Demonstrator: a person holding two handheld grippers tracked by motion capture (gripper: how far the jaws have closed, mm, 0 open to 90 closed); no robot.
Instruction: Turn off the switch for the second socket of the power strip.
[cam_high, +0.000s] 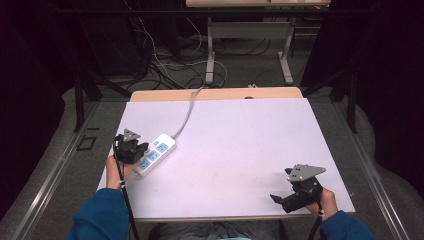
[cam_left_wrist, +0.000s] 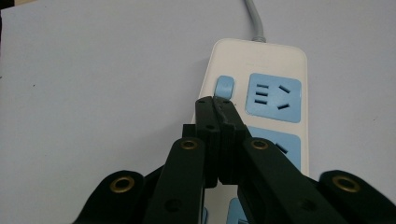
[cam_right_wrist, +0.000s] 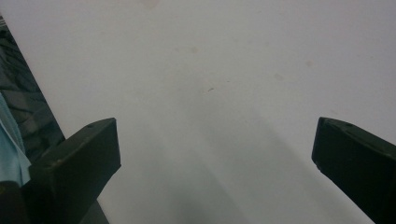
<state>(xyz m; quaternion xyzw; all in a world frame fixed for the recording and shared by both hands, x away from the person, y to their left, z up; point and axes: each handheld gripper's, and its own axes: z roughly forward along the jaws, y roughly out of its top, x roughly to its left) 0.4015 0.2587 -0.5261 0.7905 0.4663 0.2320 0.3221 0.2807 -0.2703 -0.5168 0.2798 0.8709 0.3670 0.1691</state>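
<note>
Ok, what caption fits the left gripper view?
Shut left hand-held gripper tips at the blue switch of a white power strip.

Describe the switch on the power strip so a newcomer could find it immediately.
On the white table, a white power strip lies at the left. Its blue switch sits near the cable end, beside the first socket: small, rounded and slotless, with the shut left gripper tips at it.

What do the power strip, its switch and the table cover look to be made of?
Power strip: apparently moulded plastic, smooth off-white shell with a faint sheen.
Switch: likely the same plastic, light blue, rounded.
Table cover: pale matte sheet, possibly paper or laminate; wood-look edge behind it.
</note>
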